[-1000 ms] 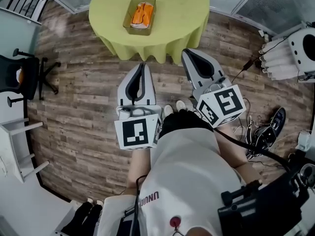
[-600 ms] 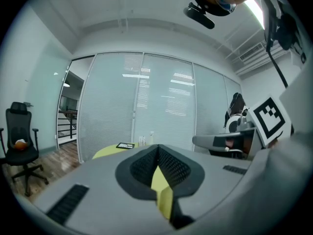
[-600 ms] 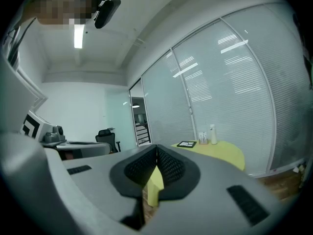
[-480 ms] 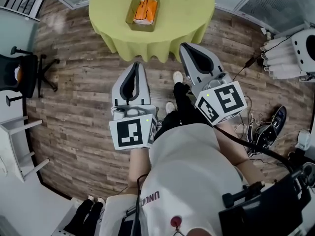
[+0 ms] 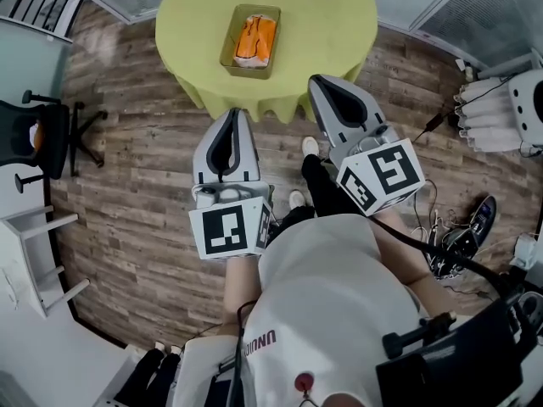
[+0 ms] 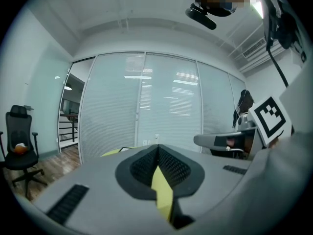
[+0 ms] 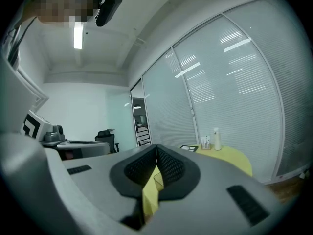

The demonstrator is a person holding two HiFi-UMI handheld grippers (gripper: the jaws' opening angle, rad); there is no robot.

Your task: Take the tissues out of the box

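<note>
Wood floor (image 5: 144, 168) runs all round the table. A glass wall (image 6: 146, 106) with blinds stands behind the table.

The round table (image 5: 305, 24) has a yellow-green cloth and sits at the top of the head view.

A person (image 5: 322, 287) in a white top stands short of the table's near edge, with one gripper in each hand. Both grippers point roughly level at the table.

A black office chair (image 5: 47, 138) is well left of the table. A white machine (image 5: 509, 100) and cables (image 5: 441, 244) are well right of it.

Left gripper (image 5: 231, 119): the tips are just short of the table's near edge and the fingers are together. Nothing is between them; only yellow cloth shows through the slot under the pads.

Right gripper (image 5: 324, 87): the tips overlap the table's near-right edge in the head view. The fingers are together and empty. I can't tell whether it touches the cloth.

The box (image 5: 254, 71) is open-topped and sits on the table, about mid-width. It is well apart from both grippers.

The tissues (image 5: 256, 39) are an orange pack lying inside the box.

A white bottle (image 7: 215, 138) stands upright on the table's far side, by the glass wall.
</note>
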